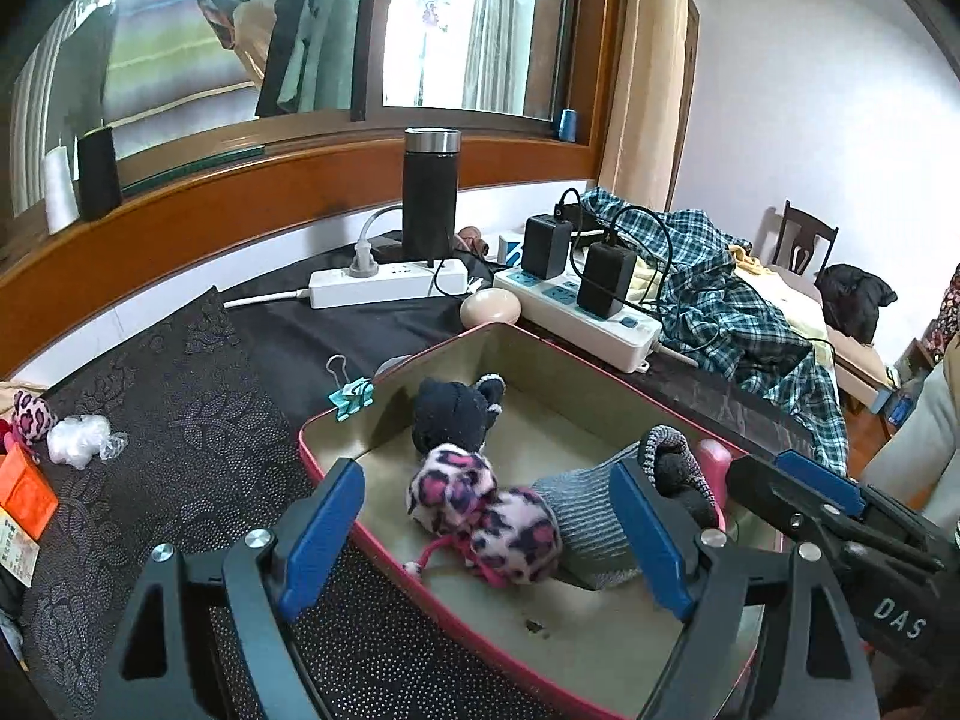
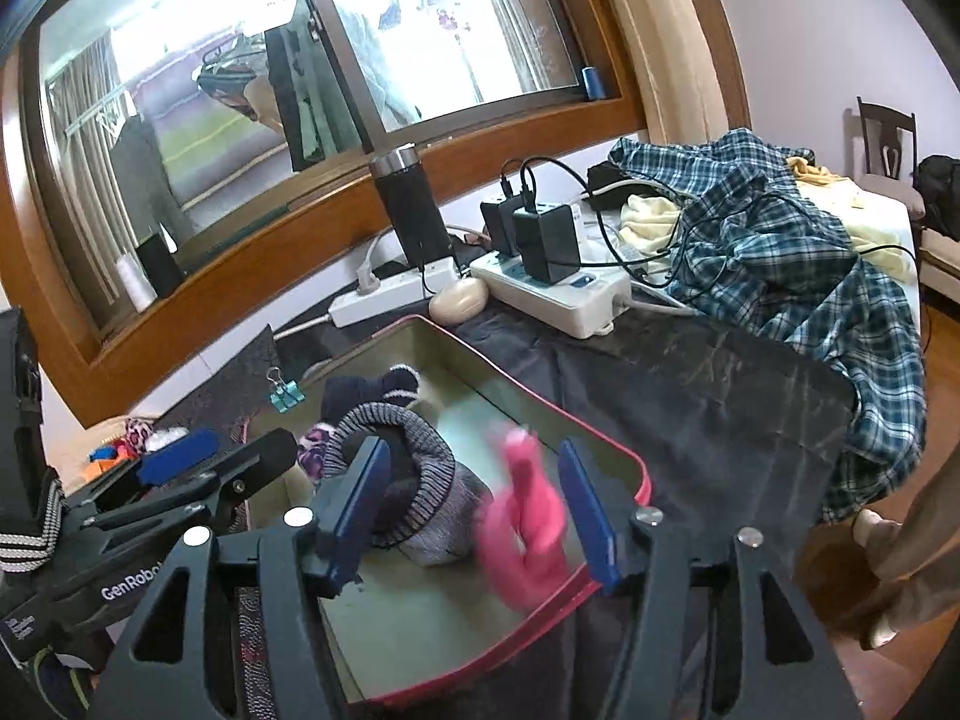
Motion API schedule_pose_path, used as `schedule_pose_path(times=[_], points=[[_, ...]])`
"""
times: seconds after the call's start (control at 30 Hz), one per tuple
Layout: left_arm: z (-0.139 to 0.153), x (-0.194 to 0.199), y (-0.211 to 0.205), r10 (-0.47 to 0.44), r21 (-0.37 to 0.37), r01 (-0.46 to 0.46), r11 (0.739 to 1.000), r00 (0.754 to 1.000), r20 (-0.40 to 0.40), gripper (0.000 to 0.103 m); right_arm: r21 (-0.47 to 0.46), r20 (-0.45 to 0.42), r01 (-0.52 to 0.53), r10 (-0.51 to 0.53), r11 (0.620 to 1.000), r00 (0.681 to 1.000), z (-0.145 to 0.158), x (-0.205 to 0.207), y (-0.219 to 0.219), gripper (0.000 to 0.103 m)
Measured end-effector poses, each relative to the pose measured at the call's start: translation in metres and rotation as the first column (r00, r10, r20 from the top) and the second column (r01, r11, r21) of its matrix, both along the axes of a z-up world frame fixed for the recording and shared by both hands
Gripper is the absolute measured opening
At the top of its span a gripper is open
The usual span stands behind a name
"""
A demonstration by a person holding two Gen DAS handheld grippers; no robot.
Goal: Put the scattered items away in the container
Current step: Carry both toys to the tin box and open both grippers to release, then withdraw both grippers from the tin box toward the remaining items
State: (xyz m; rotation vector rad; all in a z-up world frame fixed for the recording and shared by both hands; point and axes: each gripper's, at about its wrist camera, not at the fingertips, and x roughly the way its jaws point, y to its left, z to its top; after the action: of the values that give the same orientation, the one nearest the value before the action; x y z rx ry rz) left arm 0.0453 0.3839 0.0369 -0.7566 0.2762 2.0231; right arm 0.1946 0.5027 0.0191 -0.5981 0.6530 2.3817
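- Inside the red-rimmed container (image 1: 384, 516), on the dark-clothed bench (image 1: 180, 420): a pink leopard plush (image 1: 486, 516), a dark plush (image 1: 456, 414), a grey knit sock (image 1: 588, 516).
- Left tool (image 1: 486, 534) hangs over the container, jaws spread, gripping nothing; the leopard plush lies between them on the container floor.
- Right tool (image 2: 474, 516) also over the container, jaws apart; a blurred pink item (image 2: 528, 528) sits between the pads, contact unclear.
- Teal binder clip (image 1: 354, 396) just outside the container's far-left rim.
- Beige oval object (image 1: 489, 307) beyond the far rim, beside two white power strips (image 1: 390, 288).
- Plaid cloth (image 2: 780, 240) further right.
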Motion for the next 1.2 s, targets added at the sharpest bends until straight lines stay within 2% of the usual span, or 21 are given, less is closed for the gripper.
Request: schedule_pose_path(times=[0.07,0.6,1.2], points=[[-0.002,-0.001,0.0,0.003,-0.002,-0.003,1.0,1.0,0.003,0.086,0.0,-0.005,0.001,-0.001,1.0,1.0,0.001,0.001,-0.002,0.07],[0.0,-0.002,-0.02,0.031,-0.006,-0.031,1.0,0.999,0.009,0.086,0.018,-0.021,-0.028,0.028,0.999,0.999,0.01,-0.002,-0.02,0.07],[0.01,-0.029,-0.096,0.159,0.034,-0.16,0.986,0.987,0.036,0.085,0.048,-0.004,-0.173,0.174,0.984,0.985,0.015,-0.046,-0.073,0.071]])
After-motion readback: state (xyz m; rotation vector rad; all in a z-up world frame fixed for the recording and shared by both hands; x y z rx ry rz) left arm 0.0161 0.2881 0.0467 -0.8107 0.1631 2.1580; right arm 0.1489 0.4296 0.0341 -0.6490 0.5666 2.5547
